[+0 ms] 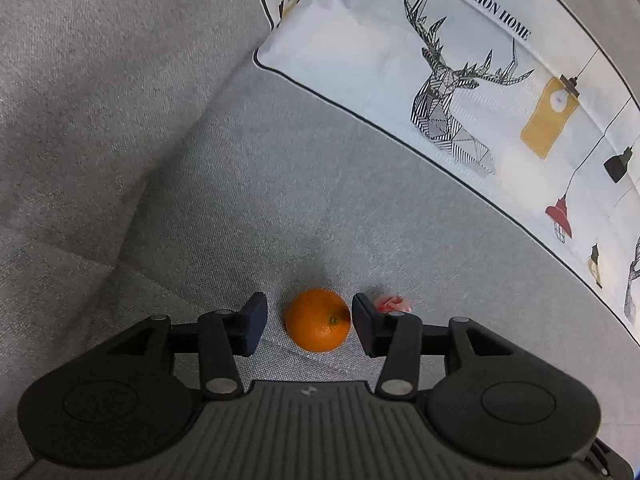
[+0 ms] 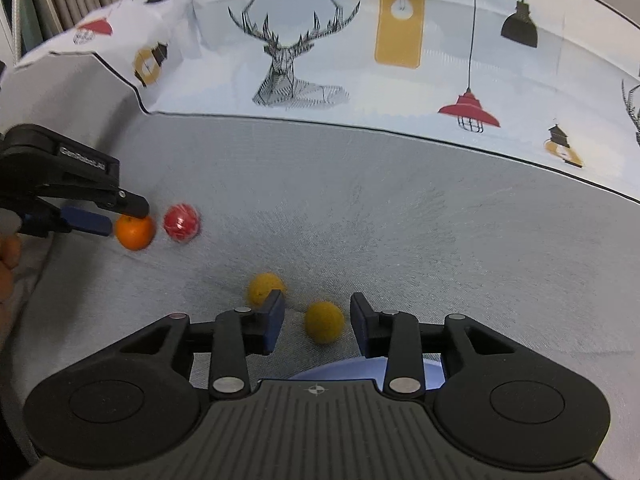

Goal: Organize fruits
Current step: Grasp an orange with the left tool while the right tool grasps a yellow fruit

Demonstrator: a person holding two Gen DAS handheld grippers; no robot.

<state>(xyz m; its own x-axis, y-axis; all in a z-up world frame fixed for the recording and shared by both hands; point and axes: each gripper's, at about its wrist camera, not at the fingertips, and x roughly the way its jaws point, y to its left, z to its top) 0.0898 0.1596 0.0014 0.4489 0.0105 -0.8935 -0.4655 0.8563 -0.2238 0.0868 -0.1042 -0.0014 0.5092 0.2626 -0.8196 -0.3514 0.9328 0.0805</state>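
Sofa seat, two claws. My left claw point(image 1: 310, 322) stands spread around the orange point(image 1: 318, 319), its right pad just beside the peel; my right claw point(image 2: 317, 326) stands spread about the yellow fruit point(image 2: 325, 322). Each fruit lies dead ahead, mid-seat.

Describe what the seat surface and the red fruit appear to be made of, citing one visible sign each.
Seat surface: woven grey fabric, matte; fine weave texture and soft creases show.
Red fruit: probably glossy plastic or wrapped in film; bright crinkled highlights show on its skin, but real or fake is unclear.
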